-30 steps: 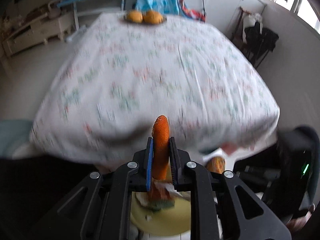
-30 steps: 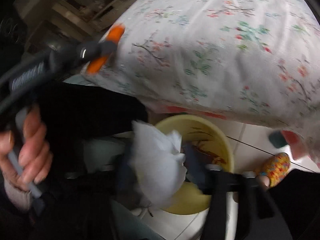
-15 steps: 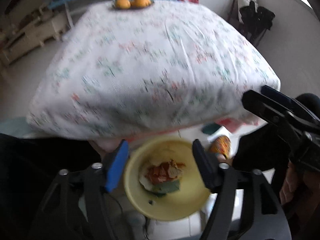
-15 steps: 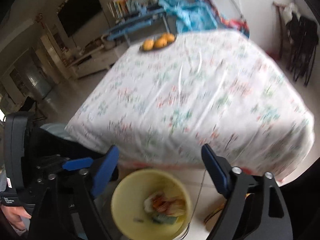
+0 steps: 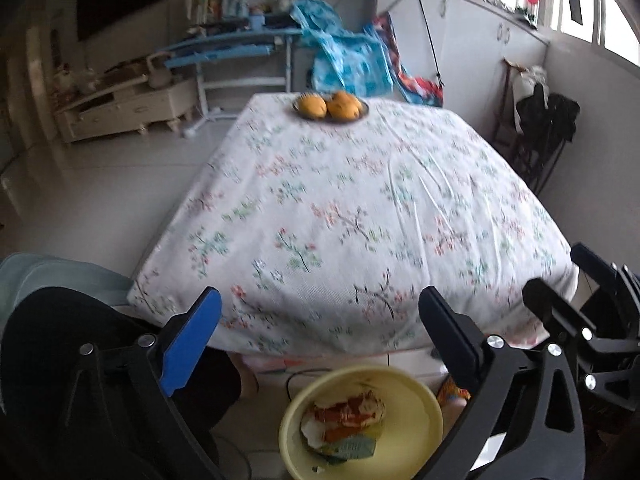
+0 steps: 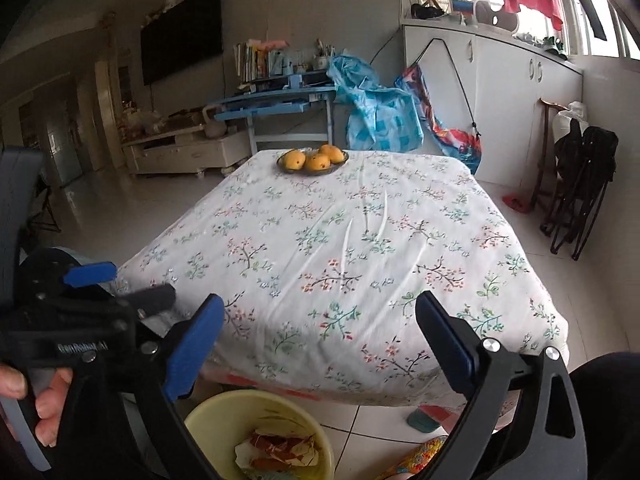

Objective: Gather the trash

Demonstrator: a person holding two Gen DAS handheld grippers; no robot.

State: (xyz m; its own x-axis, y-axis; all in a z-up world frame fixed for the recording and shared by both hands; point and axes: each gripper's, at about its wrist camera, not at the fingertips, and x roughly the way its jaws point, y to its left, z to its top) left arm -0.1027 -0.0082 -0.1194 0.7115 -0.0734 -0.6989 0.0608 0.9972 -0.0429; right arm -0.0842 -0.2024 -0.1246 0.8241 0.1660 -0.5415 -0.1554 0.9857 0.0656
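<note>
Trash lying in yellow bin, left gripper and right gripper just spread wide, both empty

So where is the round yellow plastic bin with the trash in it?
The round yellow plastic bin sits on the tiled floor, at the bottom of both wrist views, just below the near edge of the flowery tablecloth.

A bucket stands on the floor just before the near edge of the table, with crumpled wrappers lying in it. At the table's far edge sits a plate bearing mangoes. Behind the table stands a desk.
</note>
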